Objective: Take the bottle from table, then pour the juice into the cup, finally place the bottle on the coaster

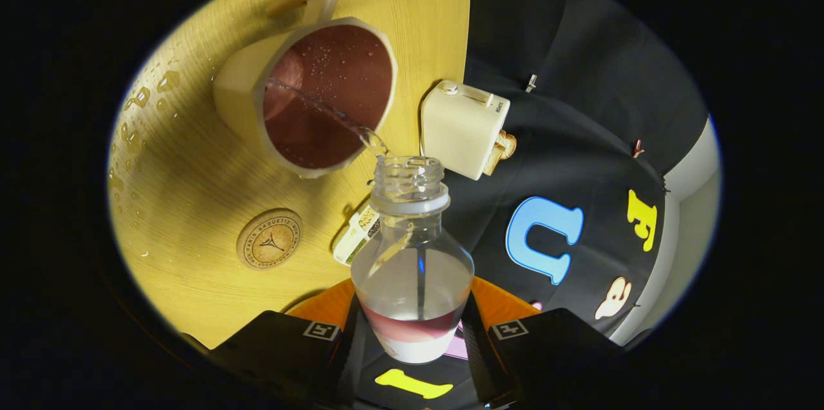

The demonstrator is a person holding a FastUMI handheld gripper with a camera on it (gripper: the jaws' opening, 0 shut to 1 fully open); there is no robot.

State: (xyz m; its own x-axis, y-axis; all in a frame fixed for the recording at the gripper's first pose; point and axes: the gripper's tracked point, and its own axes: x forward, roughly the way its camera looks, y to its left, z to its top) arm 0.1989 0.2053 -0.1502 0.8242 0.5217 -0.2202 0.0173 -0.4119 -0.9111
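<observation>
On the wet wooden table [193,204], a round coaster [270,239] lies near the cup [309,98], into which a thin stream runs from the uncapped bottle [412,262], tipped forward and clamped between both fingers of the gripper [412,339], a toaster [463,128] beyond.

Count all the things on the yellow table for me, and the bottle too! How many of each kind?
Bottle, held between the gripper fingers, pouring: 1
Cup with a wooden handle: 1
Round coaster: 1
Toy toaster with toast: 1
Small packet behind the bottle, kind unclear: 1
Total: 5
</observation>
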